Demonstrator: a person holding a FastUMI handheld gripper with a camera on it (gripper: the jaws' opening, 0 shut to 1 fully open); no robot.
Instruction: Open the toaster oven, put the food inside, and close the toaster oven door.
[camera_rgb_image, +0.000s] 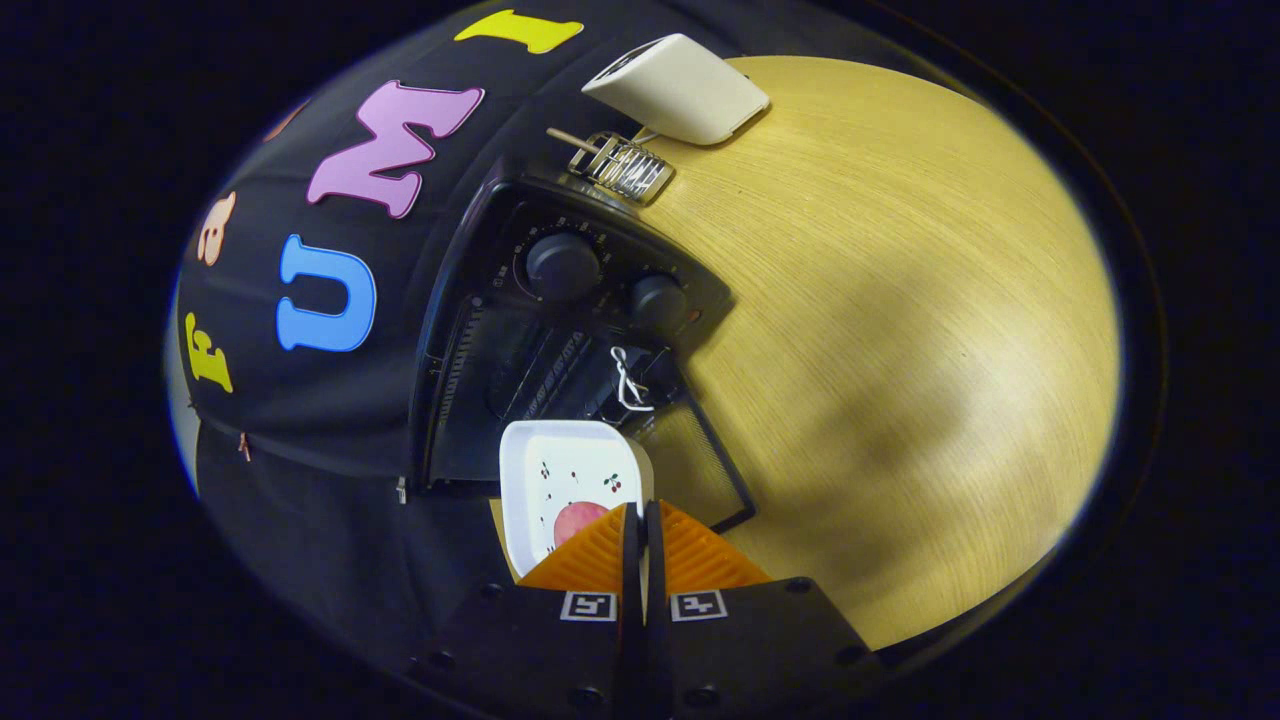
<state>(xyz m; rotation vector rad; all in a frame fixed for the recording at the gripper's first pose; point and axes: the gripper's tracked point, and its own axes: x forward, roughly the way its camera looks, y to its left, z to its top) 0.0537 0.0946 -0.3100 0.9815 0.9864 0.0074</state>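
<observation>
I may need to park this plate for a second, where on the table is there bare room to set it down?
The gripper is shut on the white plate at the open toaster oven. The wooden table is bare in a wide stretch beside the oven's knob side. It is crowded beyond the oven, where the wire rack and white box sit.

No legible text. On my hand-held gripper (641, 525), whose fingers pinch the rim of the white plate (560, 480), sit two square coded markers, unreadable. Beyond the plate, the scale marks around the toaster oven (560, 300) dials are too small to read.
</observation>
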